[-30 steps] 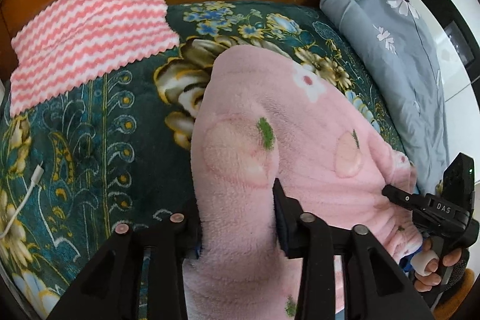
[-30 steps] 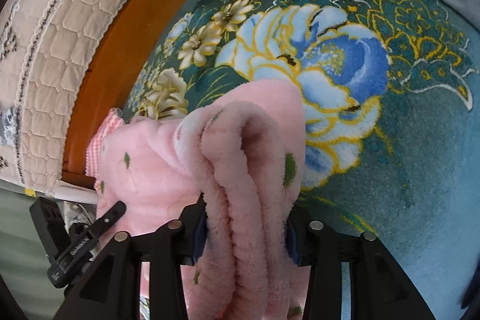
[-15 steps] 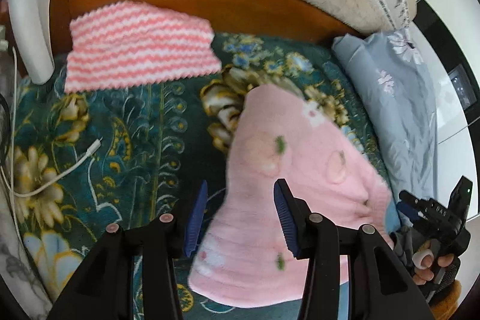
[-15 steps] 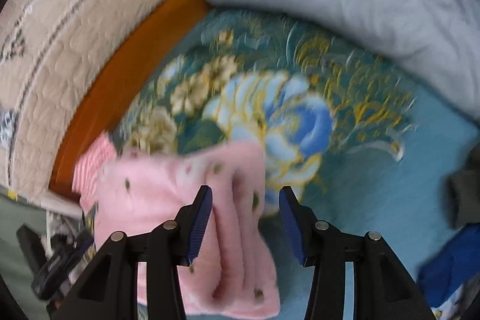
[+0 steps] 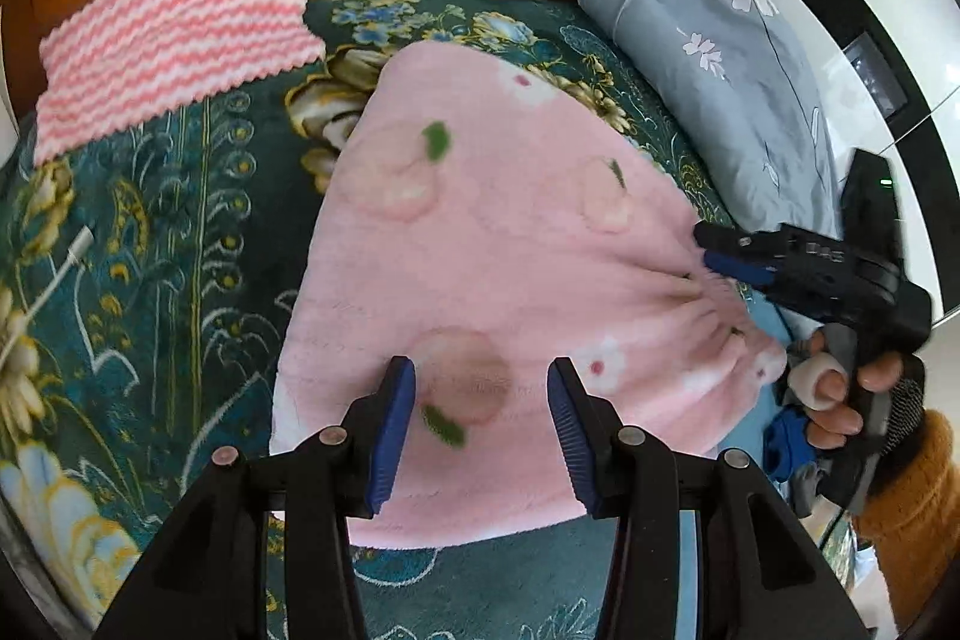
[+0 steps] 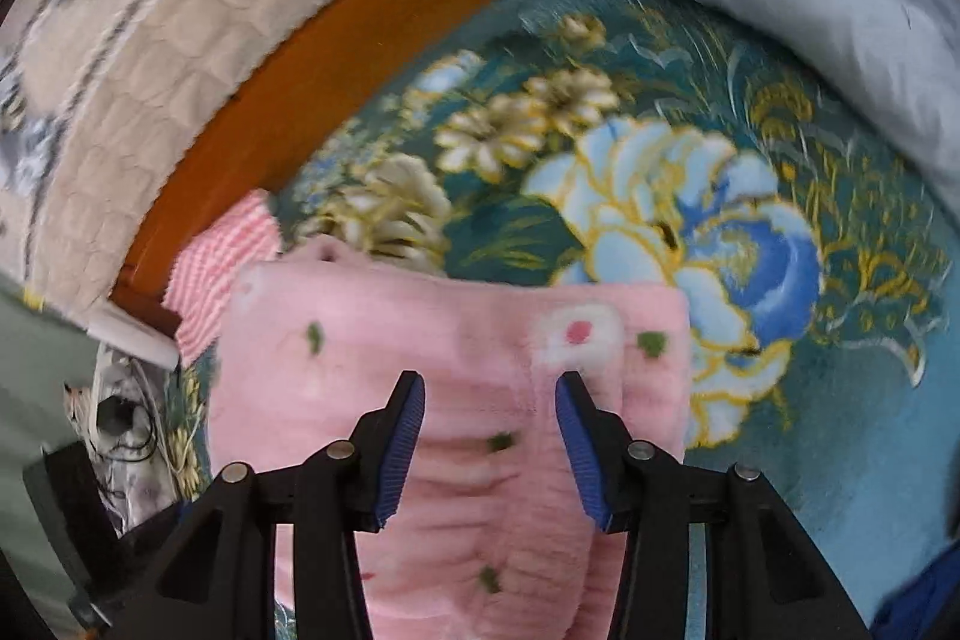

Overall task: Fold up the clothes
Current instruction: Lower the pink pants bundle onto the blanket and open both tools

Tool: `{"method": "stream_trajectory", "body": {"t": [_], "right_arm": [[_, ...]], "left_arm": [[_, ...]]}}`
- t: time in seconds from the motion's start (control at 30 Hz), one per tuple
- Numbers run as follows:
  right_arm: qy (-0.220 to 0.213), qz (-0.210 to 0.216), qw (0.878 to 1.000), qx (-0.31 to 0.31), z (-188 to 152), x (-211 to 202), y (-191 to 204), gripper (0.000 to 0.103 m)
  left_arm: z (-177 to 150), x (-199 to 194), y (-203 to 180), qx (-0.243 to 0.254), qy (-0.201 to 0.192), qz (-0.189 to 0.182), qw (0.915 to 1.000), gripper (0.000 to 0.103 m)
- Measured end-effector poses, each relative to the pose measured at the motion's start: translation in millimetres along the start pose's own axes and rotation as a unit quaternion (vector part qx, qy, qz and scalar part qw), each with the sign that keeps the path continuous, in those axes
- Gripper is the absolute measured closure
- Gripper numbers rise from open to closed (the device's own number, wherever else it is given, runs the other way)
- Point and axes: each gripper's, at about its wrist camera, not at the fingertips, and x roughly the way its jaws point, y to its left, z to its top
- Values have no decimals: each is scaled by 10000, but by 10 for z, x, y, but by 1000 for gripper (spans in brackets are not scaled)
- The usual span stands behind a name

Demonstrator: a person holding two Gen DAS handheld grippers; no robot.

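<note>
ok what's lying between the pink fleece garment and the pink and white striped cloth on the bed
In the left wrist view, only bare green floral blanket separates the pink fleece garment from the striped cloth; nothing else lies in that gap.

Grey floral pillow (image 5: 738,58), white cable (image 5: 54,280) on teal floral blanket (image 5: 150,220)

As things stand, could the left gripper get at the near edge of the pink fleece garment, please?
Probably yes. The left gripper is open and hovers over the pink fleece garment, whose near edge lies flat on the floral blanket with nothing over it.
</note>
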Motion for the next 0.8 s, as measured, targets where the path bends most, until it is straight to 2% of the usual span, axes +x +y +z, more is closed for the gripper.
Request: {"method": "stream_trajectory", "body": {"t": [0.17, 0.4, 0.67, 0.8], "right_arm": [[137, -252, 9996, 48, -40, 149, -43, 56], [158, -238, 9996, -28, -374, 62, -127, 53], [182, -222, 9995, -115, -756, -37, -222, 53], [194, -214, 9995, -159, -947, -86, -270, 47]], "left_arm": [[33, 94, 43, -123, 80, 49, 9999, 56], [-10, 59, 32, -124, 35, 78, 9999, 56], [-70, 83, 96, -347, -27, -28, 9994, 56], [-98, 109, 113, -419, -73, -22, 9991, 56]]}}
